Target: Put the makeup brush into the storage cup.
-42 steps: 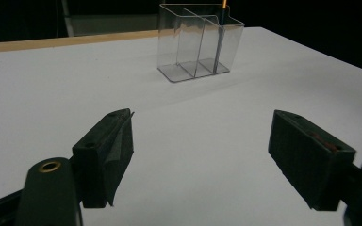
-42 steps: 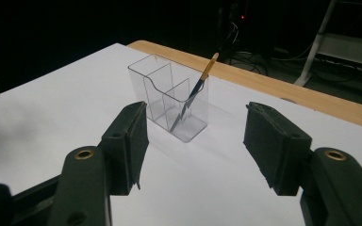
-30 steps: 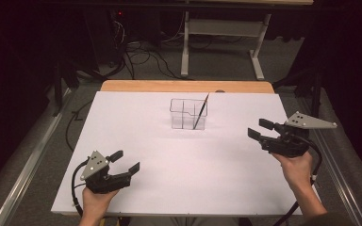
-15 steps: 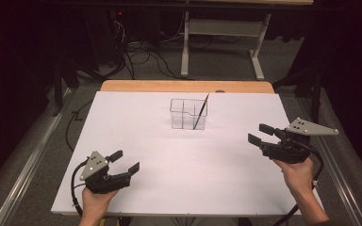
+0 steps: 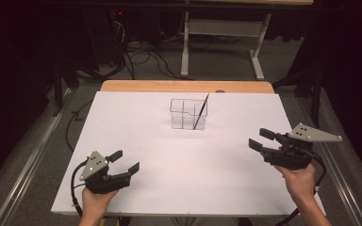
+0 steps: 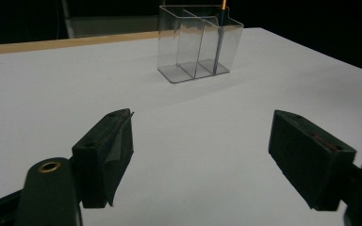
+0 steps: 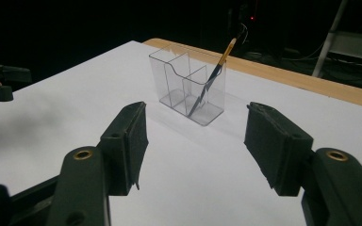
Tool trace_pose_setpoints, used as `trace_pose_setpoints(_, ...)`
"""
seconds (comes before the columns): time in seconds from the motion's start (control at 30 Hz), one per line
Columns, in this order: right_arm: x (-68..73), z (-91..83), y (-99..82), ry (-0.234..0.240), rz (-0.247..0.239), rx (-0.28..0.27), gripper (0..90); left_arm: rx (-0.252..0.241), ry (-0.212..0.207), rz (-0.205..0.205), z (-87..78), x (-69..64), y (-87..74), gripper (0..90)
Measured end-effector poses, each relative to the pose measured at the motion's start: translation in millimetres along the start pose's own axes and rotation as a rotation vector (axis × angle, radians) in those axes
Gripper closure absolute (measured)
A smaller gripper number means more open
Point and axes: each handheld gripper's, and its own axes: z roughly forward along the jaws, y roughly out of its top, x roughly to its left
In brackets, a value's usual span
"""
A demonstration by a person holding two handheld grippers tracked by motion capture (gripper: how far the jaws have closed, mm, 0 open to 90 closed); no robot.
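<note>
White table, wood far edge, dark room; clear organiser w/ brush centre-far; left claw & right claw both apart, empty.

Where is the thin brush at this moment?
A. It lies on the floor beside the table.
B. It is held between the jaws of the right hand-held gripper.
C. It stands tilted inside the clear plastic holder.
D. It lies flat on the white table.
C: the brush leans at an angle inside the clear plastic holder, its tip rising above the rim, and both hand-held grippers are open and empty.
</note>
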Motion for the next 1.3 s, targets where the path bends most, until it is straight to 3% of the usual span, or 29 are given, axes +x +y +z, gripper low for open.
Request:
trace_pose_setpoints(0.77, 5.7, -4.6, -16.4, -0.002, -0.021, 0.019, 40.9, 0.000, 0.001, -0.003, -0.1, 0.4, 0.0, 22.9)
trace_pose_setpoints(1.3, 6.3, -5.3, -27.3, -0.010, -0.009, 0.033, 40.6, 0.001, 0.001, -0.005, 0.3, 0.7, -0.3, 22.8)
